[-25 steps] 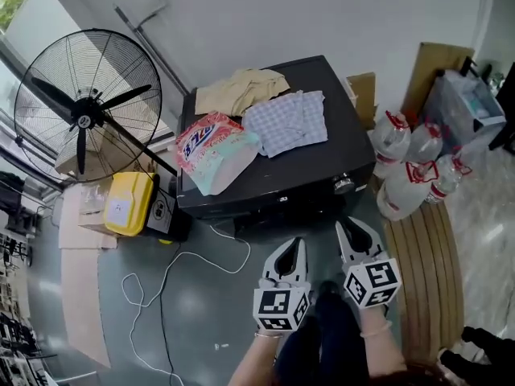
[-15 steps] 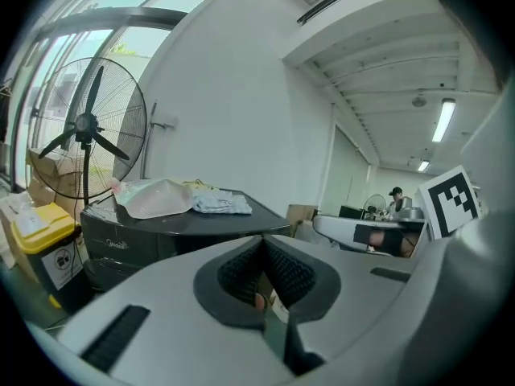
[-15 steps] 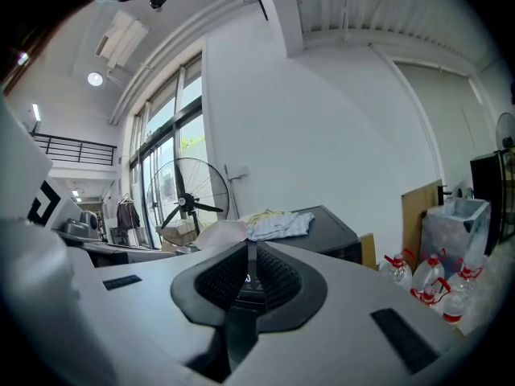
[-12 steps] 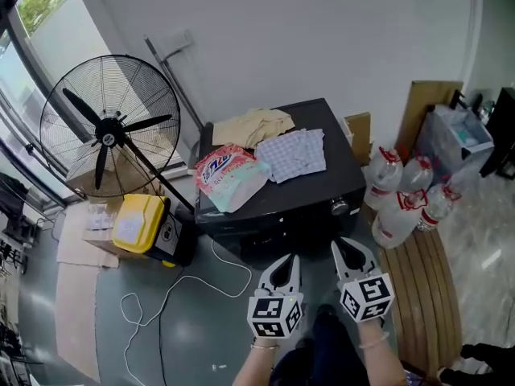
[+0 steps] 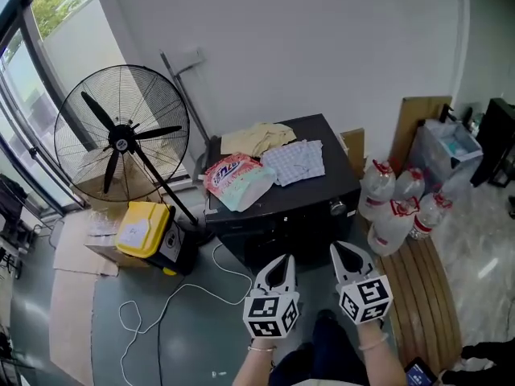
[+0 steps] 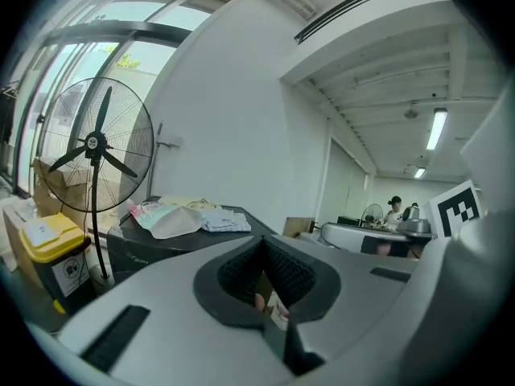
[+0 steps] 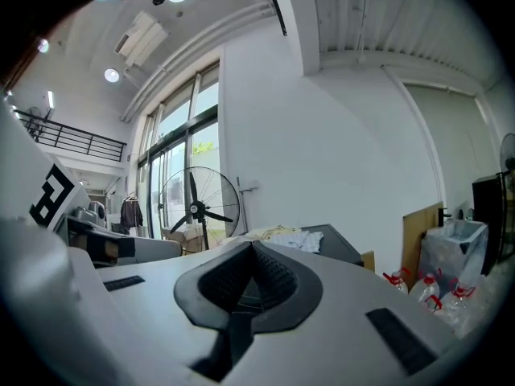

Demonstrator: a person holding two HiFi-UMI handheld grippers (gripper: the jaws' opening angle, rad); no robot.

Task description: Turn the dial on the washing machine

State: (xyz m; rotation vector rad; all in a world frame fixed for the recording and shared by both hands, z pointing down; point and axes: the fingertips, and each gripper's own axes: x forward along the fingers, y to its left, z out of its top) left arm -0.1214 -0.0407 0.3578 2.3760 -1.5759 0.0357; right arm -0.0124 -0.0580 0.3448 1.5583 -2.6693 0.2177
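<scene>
The black washing machine (image 5: 283, 201) stands against the white wall, its round silver dial (image 5: 337, 208) on the front panel near the right corner. Both grippers hover side by side in front of it, well short of the dial and touching nothing. My left gripper (image 5: 278, 258) is shut and empty; the left gripper view shows its jaws (image 6: 261, 242) meeting, with the machine (image 6: 153, 244) beyond. My right gripper (image 5: 345, 248) has just been closing and is now shut with nothing between its pads (image 7: 252, 246). It sits nearest the dial, just below it in the head view.
A detergent bag (image 5: 235, 177), a checked cloth (image 5: 296, 161) and a beige cloth (image 5: 256, 138) lie on the machine's top. A standing fan (image 5: 121, 141) and a yellow container (image 5: 143, 229) are at the left. Water bottles (image 5: 394, 209) and a slatted wooden bench (image 5: 426, 288) flank the right. A white cable (image 5: 181, 296) trails on the floor.
The head view has pulled up and back, so the machine looks smaller and farther. Both grippers have risen with it, keeping side by side. The right jaws have drawn together.
</scene>
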